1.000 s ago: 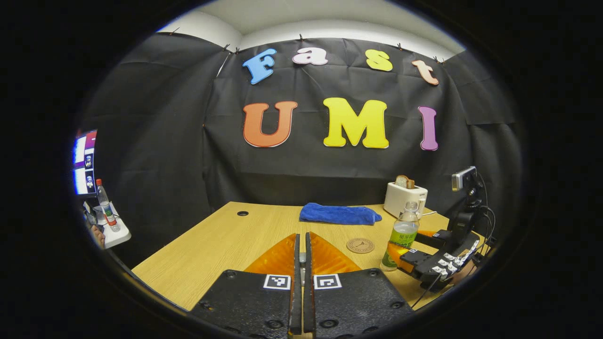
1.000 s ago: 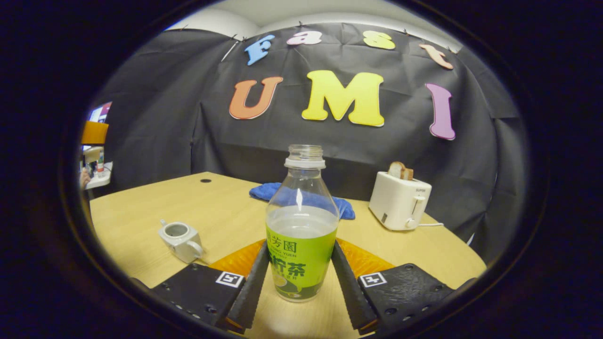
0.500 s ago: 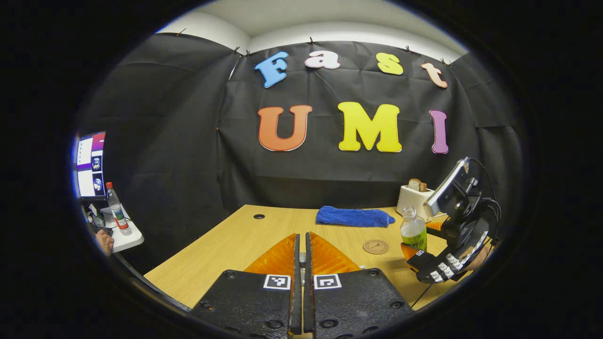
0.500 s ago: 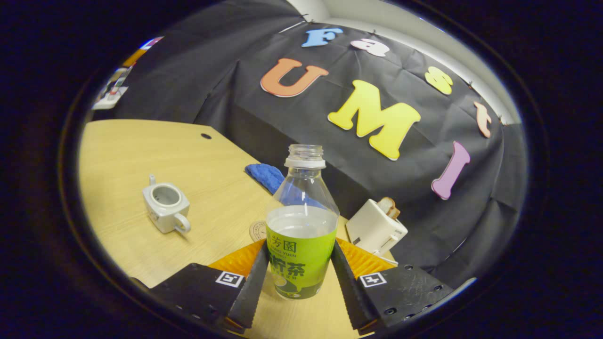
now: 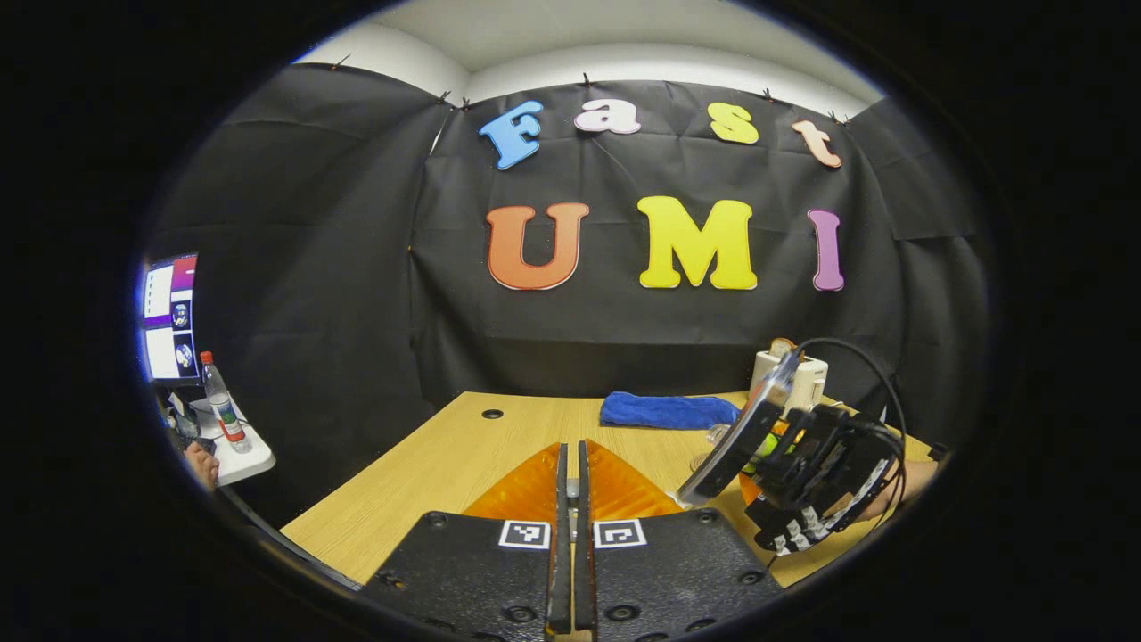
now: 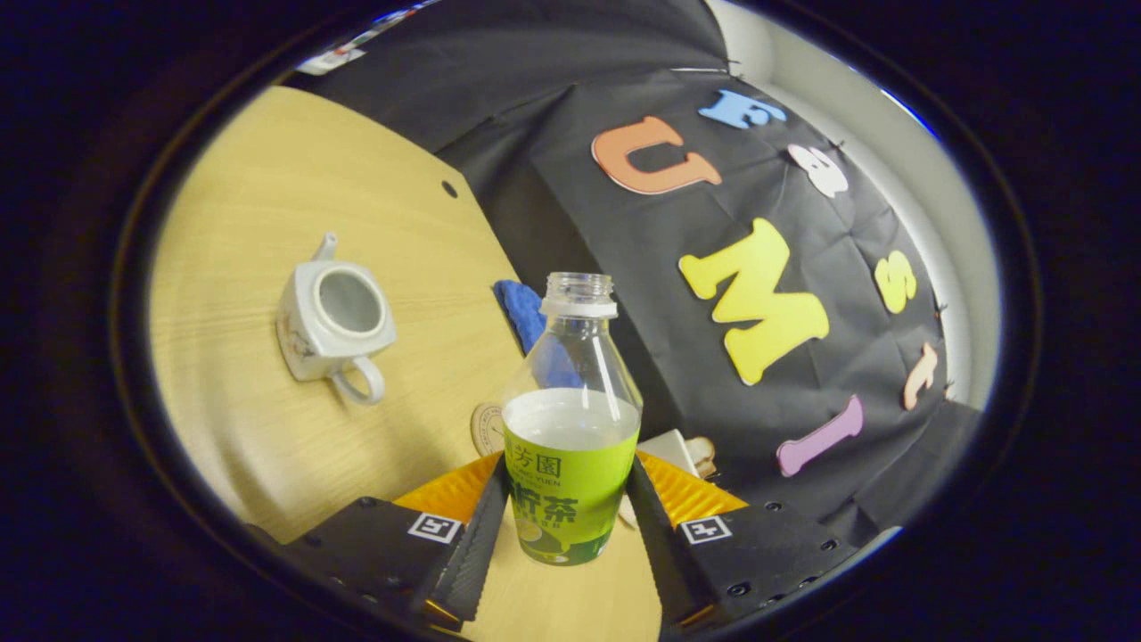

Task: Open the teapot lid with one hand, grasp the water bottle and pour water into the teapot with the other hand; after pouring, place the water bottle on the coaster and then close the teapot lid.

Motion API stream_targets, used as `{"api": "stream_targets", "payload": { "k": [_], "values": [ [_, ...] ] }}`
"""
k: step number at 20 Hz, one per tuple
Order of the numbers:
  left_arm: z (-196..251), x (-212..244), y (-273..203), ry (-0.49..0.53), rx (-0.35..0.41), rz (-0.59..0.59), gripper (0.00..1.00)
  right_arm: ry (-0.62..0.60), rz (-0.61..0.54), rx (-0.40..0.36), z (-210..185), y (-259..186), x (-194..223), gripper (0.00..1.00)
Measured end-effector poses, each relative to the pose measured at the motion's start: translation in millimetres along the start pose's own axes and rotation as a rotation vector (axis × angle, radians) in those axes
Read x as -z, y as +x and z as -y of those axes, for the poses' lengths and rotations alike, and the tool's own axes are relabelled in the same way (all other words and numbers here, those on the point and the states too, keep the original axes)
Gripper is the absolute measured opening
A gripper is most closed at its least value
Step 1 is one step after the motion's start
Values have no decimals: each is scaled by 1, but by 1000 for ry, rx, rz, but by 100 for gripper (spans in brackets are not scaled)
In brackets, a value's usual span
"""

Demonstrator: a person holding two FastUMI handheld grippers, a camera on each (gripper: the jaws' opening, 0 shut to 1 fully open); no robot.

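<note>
A clear water bottle (image 6: 570, 446) with a green label, uncapped and partly full, is held off the table with my right gripper (image 6: 562, 526) shut on its label. The white teapot (image 6: 334, 316) stands on the wooden table (image 6: 250, 205) to the bottle's left, its mouth open and lidless. A round cork coaster (image 6: 488, 430) lies just behind the bottle. In the left gripper view my left gripper (image 5: 570, 535) is shut above the table with a small pale piece, apparently the lid's knob, pinched between its fingers. The right gripper (image 5: 758, 455) leans left there with the bottle (image 5: 762, 441).
A blue towel (image 5: 669, 410) lies at the back of the table, and a white toaster (image 5: 807, 379) with bread stands at the back right. Off the left edge is a side shelf with a monitor (image 5: 169, 316) and a small bottle (image 5: 220, 406).
My right gripper has lifted the bottle and rolled it leftward, toward the teapot, which now looks nearer and is seen from above. The left gripper has stayed shut and barely moved.
</note>
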State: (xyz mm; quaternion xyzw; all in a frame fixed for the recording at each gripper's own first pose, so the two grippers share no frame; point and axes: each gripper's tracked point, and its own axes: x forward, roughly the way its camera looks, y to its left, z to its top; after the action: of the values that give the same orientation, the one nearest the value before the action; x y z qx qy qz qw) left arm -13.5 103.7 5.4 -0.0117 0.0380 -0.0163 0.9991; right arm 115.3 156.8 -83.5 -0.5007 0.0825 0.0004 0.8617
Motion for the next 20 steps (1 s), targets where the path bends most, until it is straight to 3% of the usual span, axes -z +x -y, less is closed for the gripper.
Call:
{"api": "stream_targets", "payload": {
  "k": [6,10,20],
  "values": [
    [-22,0,-2,-34,-29,-2,4,-216,3,47,-7,11,-6,75],
    [-32,5,-1,-36,-49,-19,4,-418,41,115,-4,12,-17,75],
    [-32,4,-2,-28,-38,-22,4,-750,164,272,7,-3,-51,74]
  ]
}}
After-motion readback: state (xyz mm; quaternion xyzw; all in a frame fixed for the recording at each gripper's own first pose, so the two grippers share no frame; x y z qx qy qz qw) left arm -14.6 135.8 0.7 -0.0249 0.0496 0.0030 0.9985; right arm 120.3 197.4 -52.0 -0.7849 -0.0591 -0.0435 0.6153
